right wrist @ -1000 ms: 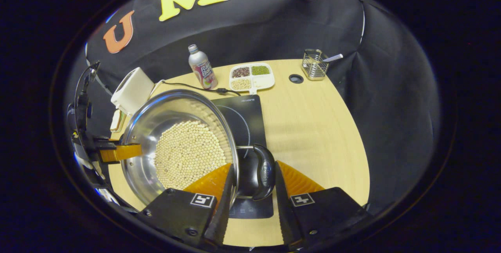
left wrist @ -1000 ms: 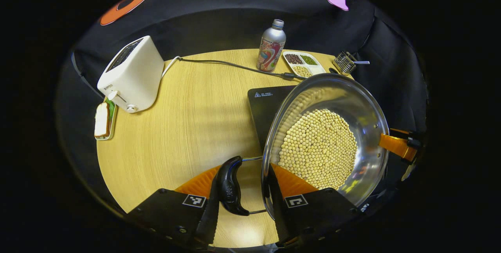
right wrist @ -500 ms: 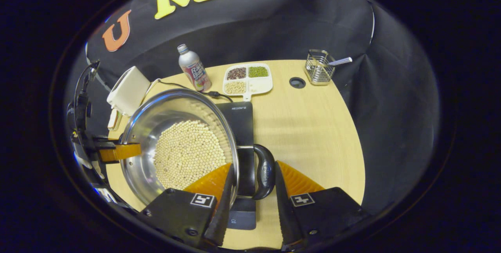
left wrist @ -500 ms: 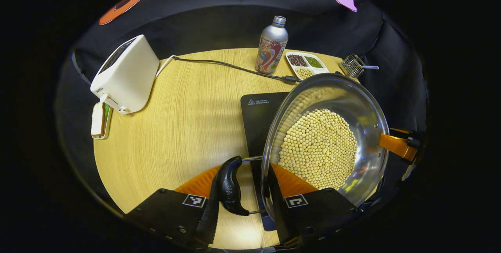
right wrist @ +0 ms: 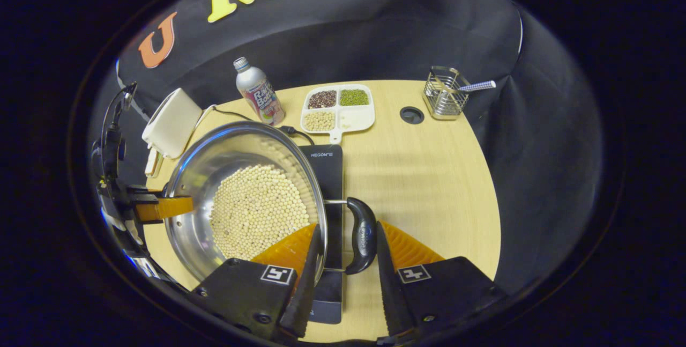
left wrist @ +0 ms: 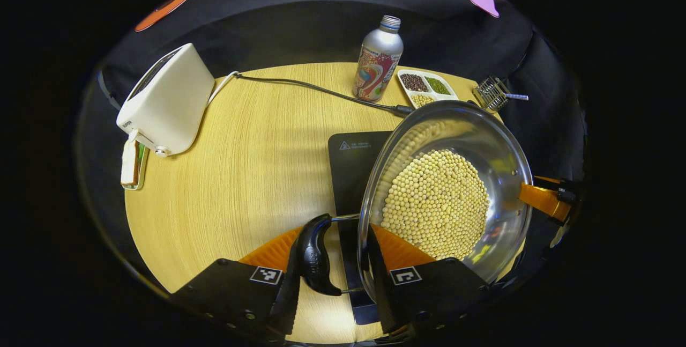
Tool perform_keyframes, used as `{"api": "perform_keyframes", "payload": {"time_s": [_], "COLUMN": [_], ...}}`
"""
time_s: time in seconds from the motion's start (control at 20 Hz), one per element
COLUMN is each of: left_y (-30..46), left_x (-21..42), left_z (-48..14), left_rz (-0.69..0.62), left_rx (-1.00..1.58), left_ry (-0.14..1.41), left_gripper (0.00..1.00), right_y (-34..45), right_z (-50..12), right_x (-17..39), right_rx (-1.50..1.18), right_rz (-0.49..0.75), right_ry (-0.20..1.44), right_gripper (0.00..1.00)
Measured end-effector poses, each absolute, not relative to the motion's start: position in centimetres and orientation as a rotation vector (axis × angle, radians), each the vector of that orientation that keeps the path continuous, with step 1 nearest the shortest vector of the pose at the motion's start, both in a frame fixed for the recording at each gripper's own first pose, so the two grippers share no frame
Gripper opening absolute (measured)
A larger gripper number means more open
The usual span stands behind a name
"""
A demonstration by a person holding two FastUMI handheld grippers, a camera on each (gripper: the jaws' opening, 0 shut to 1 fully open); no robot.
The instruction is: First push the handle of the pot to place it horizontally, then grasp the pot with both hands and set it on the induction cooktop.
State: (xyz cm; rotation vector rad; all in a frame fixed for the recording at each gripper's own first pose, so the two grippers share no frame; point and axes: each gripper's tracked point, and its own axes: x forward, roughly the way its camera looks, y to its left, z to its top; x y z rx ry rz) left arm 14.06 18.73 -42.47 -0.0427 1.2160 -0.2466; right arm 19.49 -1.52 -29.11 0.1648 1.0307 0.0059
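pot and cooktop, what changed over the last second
The pot, held by both grippers, has been carried across the induction cooktop. In the right gripper view far less of the cooktop's black top shows past the rim than a second ago. Unchanged: the left gripper and right gripper stay shut on their handles, and the beans lie as before.

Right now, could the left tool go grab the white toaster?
Probably not yet. The left tool is closed on the pot's left handle, helping carry the pot. The toaster sits across bare table, unobstructed.
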Motion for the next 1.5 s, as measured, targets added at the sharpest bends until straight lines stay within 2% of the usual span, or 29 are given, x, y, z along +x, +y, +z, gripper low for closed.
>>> {"api": "perform_keyframes", "payload": {"time_s": [0.45, 1.15, 1.2, 1.25, 1.3, 1.35, 1.4, 1.5], "left_y": [19.4, 19.6, 19.6, 19.6, 19.7, 19.6, 19.6, 19.6], "left_x": [13.6, 14.2, 14.2, 14.2, 14.1, 14.1, 14.0, 14.1], "left_z": [-42.5, -42.9, -42.9, -42.8, -42.8, -42.8, -42.8, -42.4], "left_rz": [-0.259, -0.267, -0.267, -0.266, -0.265, -0.267, -0.273, -0.287], "left_rx": [-0.057, -0.057, -0.056, -0.054, -0.058, -0.062, -0.061, -0.055], "left_ry": [1.215, 1.191, 1.194, 1.195, 1.2, 1.201, 1.2, 1.175], "left_gripper": [0.58, 0.59, 0.69, 0.6, 0.6, 0.49, 0.59, 0.63], "right_y": [-1.9, -1.8, -1.8, -1.9, -1.9, -1.9, -1.9, -2.0], "right_z": [-29.6, -29.9, -29.8, -29.7, -29.8, -29.8, -29.8, -29.3], "right_x": [20.1, 20.1, 20.0, 20.1, 20.2, 20.3, 20.3, 20.5], "right_rx": [0.088, 0.109, 0.107, 0.109, 0.111, 0.113, 0.115, 0.123], "right_rz": [0.048, 0.014, 0.017, 0.021, 0.023, 0.026, 0.024, 0.014], "right_ry": [1.033, 0.968, 0.963, 0.956, 0.95, 0.946, 0.944, 0.919], "right_gripper": [0.54, 0.55, 0.55, 0.55, 0.57, 0.58, 0.59, 0.61]}}
